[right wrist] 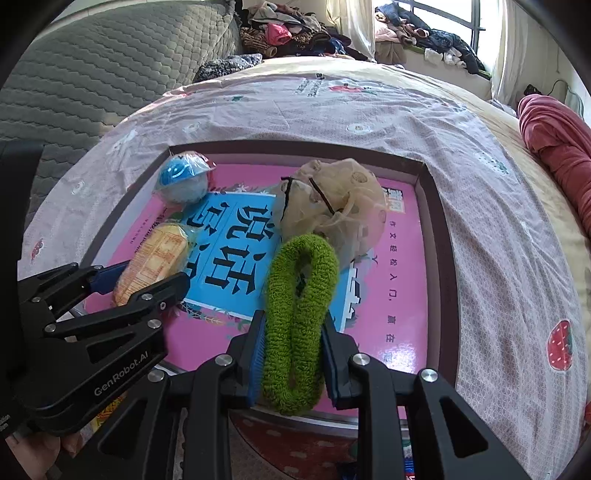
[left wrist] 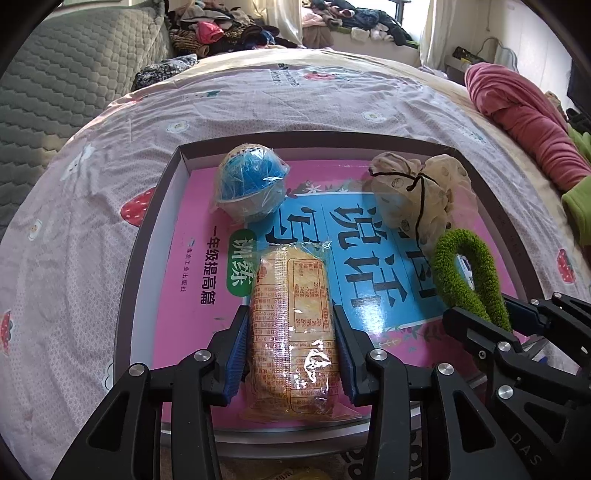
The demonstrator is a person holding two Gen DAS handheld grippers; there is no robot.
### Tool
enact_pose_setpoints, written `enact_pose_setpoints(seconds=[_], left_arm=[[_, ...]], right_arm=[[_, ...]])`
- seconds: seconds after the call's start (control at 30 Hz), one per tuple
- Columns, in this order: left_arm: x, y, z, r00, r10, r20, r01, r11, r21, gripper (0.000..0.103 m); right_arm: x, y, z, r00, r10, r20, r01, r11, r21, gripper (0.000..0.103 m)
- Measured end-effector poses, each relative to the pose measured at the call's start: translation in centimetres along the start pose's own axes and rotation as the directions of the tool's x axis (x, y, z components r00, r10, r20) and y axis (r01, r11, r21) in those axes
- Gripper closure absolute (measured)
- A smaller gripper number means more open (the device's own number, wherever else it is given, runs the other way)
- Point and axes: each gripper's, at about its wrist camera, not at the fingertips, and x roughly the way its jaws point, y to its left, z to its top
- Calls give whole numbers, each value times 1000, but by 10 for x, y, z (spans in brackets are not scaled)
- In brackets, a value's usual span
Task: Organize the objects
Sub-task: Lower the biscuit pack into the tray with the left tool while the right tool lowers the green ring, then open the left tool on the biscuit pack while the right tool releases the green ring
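A shallow dark-rimmed box (left wrist: pixel 147 236) (right wrist: pixel 439 258) lies on the bed, with a pink and blue book as its floor. My left gripper (left wrist: pixel 291 317) (right wrist: pixel 144 277) is shut on a wrapped orange snack pack (left wrist: pixel 291 332) (right wrist: pixel 155 258) that lies lengthwise over the box's near edge. My right gripper (right wrist: pixel 293 321) (left wrist: pixel 495 314) is shut on a fuzzy green loop (right wrist: pixel 303 295) (left wrist: pixel 465 273) at the box's near right. At the far left of the box sits a blue ball in plastic wrap (left wrist: pixel 251 181) (right wrist: pixel 184 177). A beige mesh pouch with a black cord (left wrist: pixel 417 188) (right wrist: pixel 332 199) rests at the far right.
The box rests on a pink strawberry-print sheet (left wrist: pixel 74 221) (right wrist: pixel 517 221). A grey quilted cushion (left wrist: pixel 55 74) rises at the left and a red blanket (left wrist: pixel 524 122) lies at the right. Piled clothes (left wrist: pixel 221 33) line the back. A hand (right wrist: pixel 29 450) shows at the lower left.
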Motion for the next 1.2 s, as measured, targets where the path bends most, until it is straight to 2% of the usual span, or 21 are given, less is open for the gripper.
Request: enact_pose_setpoints(seconds=[0.4,0.5,0.57,0.63,0.77,0.9,1.07,1.2], left_arm=[[-1,5,-1,999,-29,14,29,999,-15,57],[-1,6,-1,999,-40,11,40,999,-18,53],[-1,8,-1,998,-57,8,57,998,-32,44],[-1,9,-1,999,-45,8,45,998,-35,42],[-2,14,-1,999,-37,10,37,998,-43,39],[-5,17,-2,999,-29,19,30,998,-47,33],[-8,21,-2,999,-43,25,44,997,-57,25],[-13,24,-1,998,-53,30,55,996,-70,23]], right_arm=[[6,2,-1,1000,-3,-29,3,1000,-6,71],[6,2,-1,1000,-1,-31,1,1000,-1,70],[7,2,-2,999,-2,-33,2,1000,-1,65],[7,3,-2,999,-4,-34,4,1000,-9,58],[7,3,-3,999,-13,-39,12,1000,-11,55],[7,2,-4,999,-26,-43,25,1000,-14,44],[6,3,-5,999,-30,-45,29,999,-12,43],[3,3,-6,999,-37,-37,37,999,-13,33]])
